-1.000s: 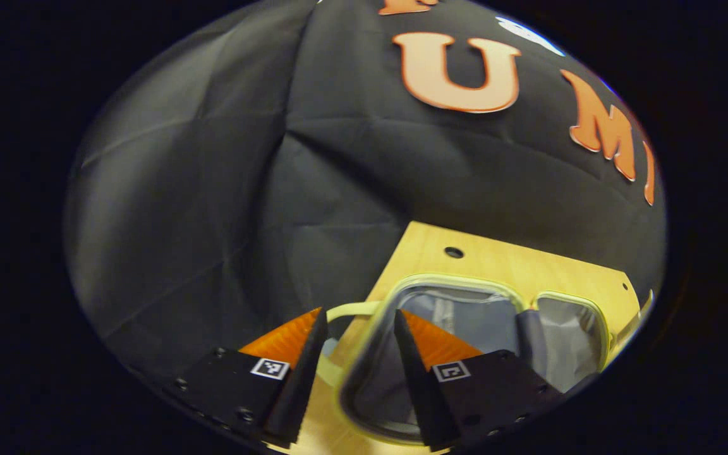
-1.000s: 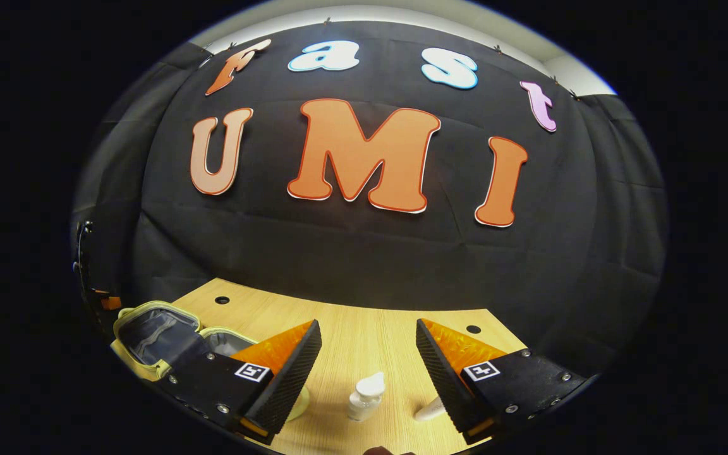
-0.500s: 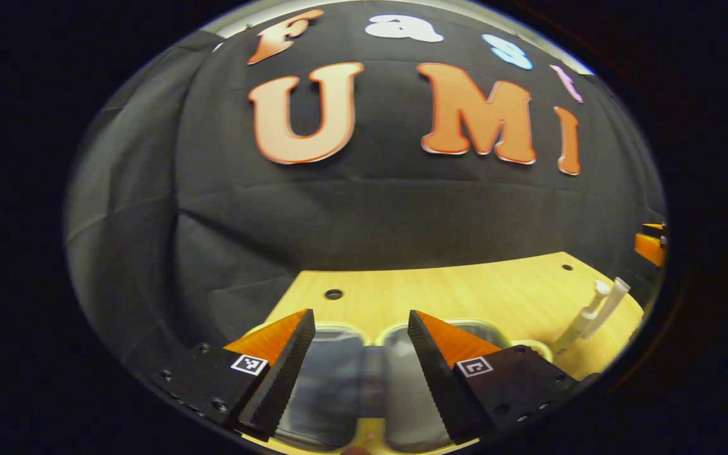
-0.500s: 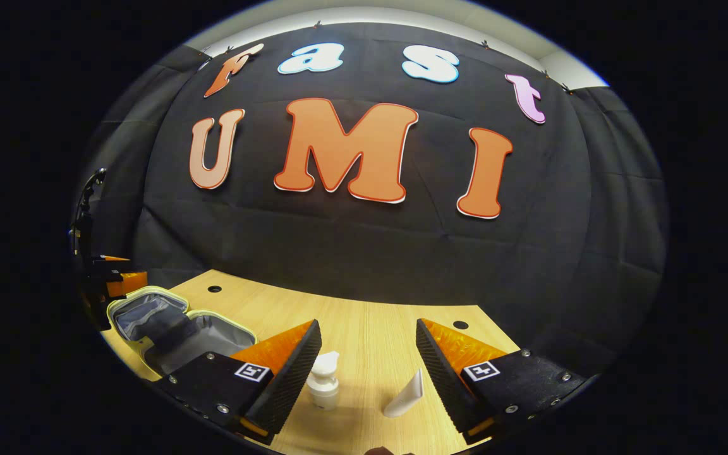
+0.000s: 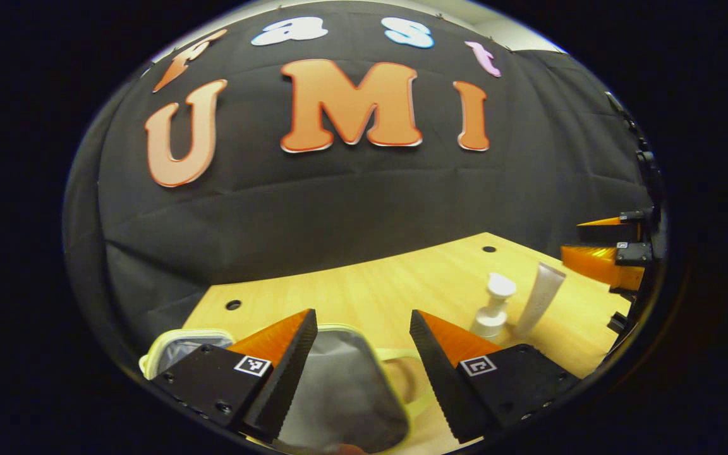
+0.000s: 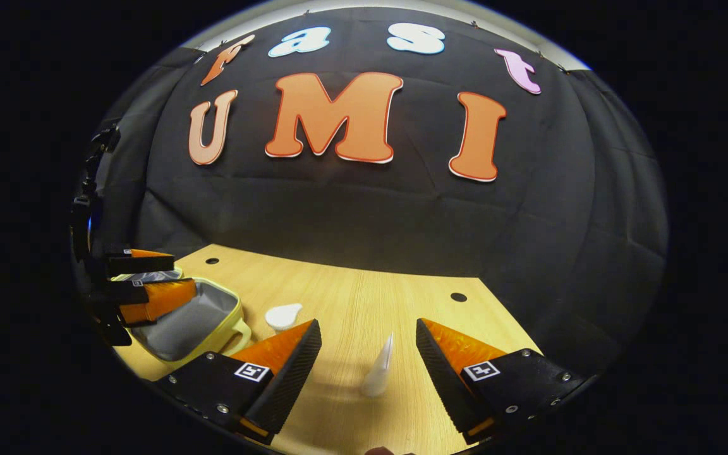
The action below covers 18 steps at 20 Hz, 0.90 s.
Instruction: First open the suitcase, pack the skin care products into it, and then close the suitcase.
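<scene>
While the case lay open, nothing had been packed yet.
Case (image 5: 339, 385): soft-sided, pale yellow trim, grey lining, on the table's (image 6: 364, 297) left part; handle loop on its right side. Both halves looked empty as far as seen.
Pump bottle (image 5: 493, 309): white, upright, mid-table, right of the case and apart from it. In the right gripper view its cap (image 6: 283, 315) showed just past the left finger.
Tube (image 6: 380, 370): white, standing on its cap, tapering upward, just right of the bottle; close beside it, contact unclear.
Left gripper (image 5: 363, 335): fingers spread wide, holding nothing, hovering over the case's right half.
Right gripper (image 6: 368, 344): fingers spread wide, holding nothing, lined up on the tube, which sat between the fingers but further ahead, untouched.
Stage: opening judged done; packing at its start, tube likely first.
Handling, tube: judged light, soft, squeezable, easy to tip. Best taken low on the fuller body near the cap, across the flat faces, with gentle pressure.
Handling, bottle: judged light, rigid plastic, smooth, may slip. Best taken on the body, not the pump head.
Risk: knocking the bottle while closing on the tube.
</scene>
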Available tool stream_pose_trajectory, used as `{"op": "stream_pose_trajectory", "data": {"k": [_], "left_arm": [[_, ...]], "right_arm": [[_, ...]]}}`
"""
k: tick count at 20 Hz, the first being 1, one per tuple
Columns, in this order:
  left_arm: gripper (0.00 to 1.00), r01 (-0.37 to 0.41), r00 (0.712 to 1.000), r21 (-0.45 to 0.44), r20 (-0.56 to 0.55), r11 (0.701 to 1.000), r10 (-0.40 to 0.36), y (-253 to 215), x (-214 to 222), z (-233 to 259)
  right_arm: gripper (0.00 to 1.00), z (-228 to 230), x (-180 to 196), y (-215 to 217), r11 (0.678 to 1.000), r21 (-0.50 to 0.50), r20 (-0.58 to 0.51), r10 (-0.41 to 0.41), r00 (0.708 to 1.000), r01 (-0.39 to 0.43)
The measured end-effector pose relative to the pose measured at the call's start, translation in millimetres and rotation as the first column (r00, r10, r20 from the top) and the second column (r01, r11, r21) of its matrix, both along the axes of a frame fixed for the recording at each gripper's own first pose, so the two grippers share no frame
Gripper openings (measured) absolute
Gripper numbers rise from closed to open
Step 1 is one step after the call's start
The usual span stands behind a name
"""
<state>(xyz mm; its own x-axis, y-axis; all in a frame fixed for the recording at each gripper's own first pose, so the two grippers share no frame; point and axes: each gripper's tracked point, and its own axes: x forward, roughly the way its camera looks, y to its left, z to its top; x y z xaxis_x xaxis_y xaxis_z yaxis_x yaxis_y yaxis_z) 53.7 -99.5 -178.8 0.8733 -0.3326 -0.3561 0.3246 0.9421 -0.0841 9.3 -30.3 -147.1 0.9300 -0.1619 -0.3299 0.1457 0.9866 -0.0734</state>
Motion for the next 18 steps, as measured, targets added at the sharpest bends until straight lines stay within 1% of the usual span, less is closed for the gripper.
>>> {"op": "stream_pose_trajectory", "data": {"k": [2, 4, 7, 9, 11, 16, 18], "left_arm": [[0.93, 0.069, 0.997, -0.022, -0.015, 0.997, -0.07, -49, -6, -14], [0.93, 0.123, 0.992, -0.035, -0.018, 0.992, -0.124, -88, -11, -27], [0.93, 0.181, 0.983, -0.031, -0.033, 0.983, -0.182, -127, -13, -53], [0.93, 0.195, 0.979, -0.017, -0.054, 0.981, -0.196, -144, -10, -76], [0.94, 0.198, 0.978, -0.024, -0.069, 0.98, -0.199, -159, -3, -94], [0.93, 0.186, 0.979, -0.058, -0.07, 0.981, -0.19, -180, 20, -112], [0.63, 0.183, 0.98, -0.073, -0.069, 0.98, -0.188, -187, 27, -116]], "right_arm": [[0.96, -20, -1, -6, 1.0, -0.002, -0.025, 0.023, 0.999, -0.023], [0.96, -38, 1, -12, 0.999, 0.002, -0.043, 0.037, 0.998, -0.037], [0.96, -58, 7, -17, 0.999, 0.006, -0.063, 0.043, 0.997, -0.042], [0.96, -72, 9, -19, 0.999, 0.018, -0.074, 0.047, 0.996, -0.046], [0.96, -83, 14, -22, 0.998, 0.022, -0.08, 0.058, 0.995, -0.056], [0.96, -108, 21, -25, 0.997, 0.043, -0.106, 0.065, 0.992, -0.061], [0.96, -118, 20, -27, 0.997, 0.045, -0.123, 0.069, 0.99, -0.064]]}}
